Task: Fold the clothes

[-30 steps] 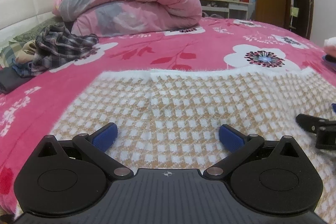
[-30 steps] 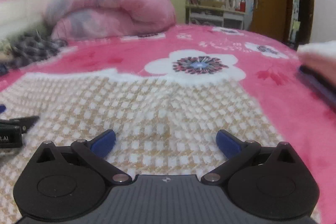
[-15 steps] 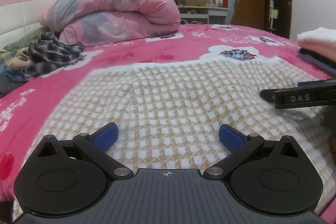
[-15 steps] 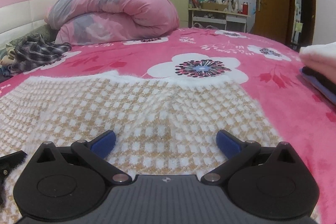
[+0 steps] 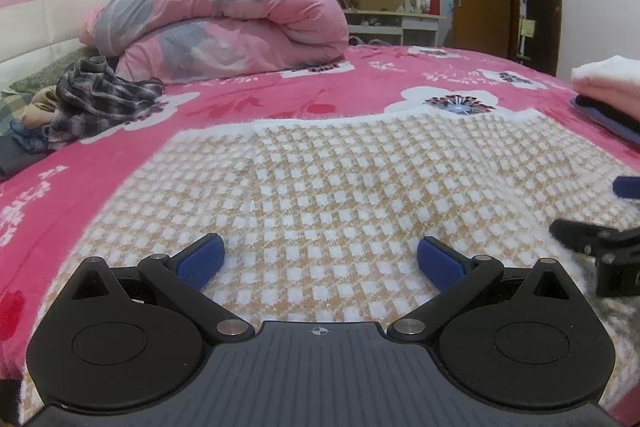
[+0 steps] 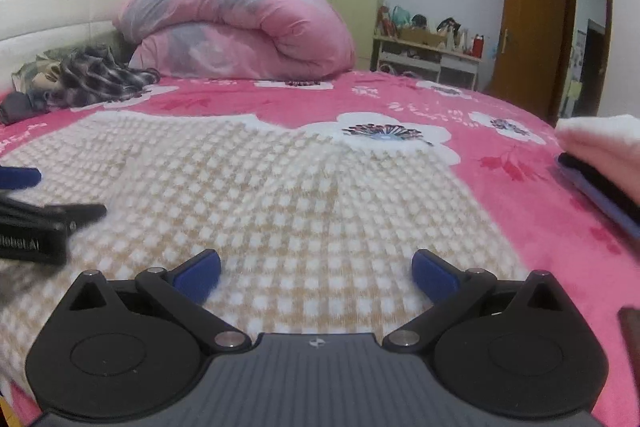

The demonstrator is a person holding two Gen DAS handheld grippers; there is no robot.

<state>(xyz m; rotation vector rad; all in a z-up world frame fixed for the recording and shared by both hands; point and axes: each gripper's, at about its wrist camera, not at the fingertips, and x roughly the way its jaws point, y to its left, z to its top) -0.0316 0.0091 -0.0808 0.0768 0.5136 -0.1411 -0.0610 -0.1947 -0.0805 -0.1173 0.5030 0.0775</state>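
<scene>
A fuzzy tan-and-white checked garment point(image 5: 328, 187) lies spread flat on the pink flowered bed; it also shows in the right wrist view point(image 6: 280, 195). My left gripper point(image 5: 320, 261) is open and empty, low over the garment's near edge. My right gripper point(image 6: 316, 273) is open and empty too, over the garment's near right part. The right gripper's tip shows at the right edge of the left wrist view point(image 5: 592, 239); the left gripper's tip shows at the left edge of the right wrist view point(image 6: 48, 223).
A rolled pink-and-grey quilt point(image 5: 224, 23) lies at the head of the bed. A heap of plaid clothes point(image 5: 92, 99) lies at the far left. A folded pile of white, pink and dark blue items point(image 6: 600, 163) sits at the right. A door and shelf stand behind.
Both grippers stay open over the checked garment. The views have shifted slightly; the right gripper's tip sits lower and further right in the left wrist view than half a second ago.
</scene>
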